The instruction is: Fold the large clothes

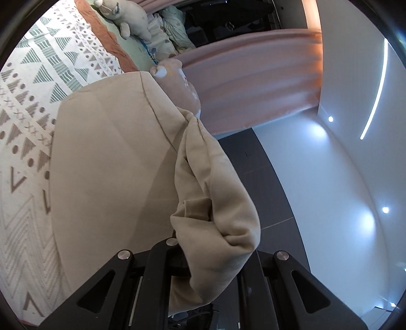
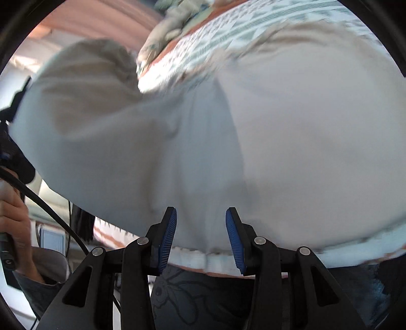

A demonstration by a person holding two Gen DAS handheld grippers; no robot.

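A large beige garment lies spread on a patterned bedspread. One bunched end of the garment rises off the bed into my left gripper, which is shut on the cloth; the folds hide its fingertips. In the right wrist view the beige garment fills most of the blurred frame, its lifted part stretching off to the left. My right gripper hangs open over the garment's near edge. Its blue pads stand apart and do not press on anything.
Stuffed toys and pillows lie at the head of the bed, by a pink curtain. A dark panelled wall stands to the right. A person's hand and a black cable show at the left; the bed's front edge is close.
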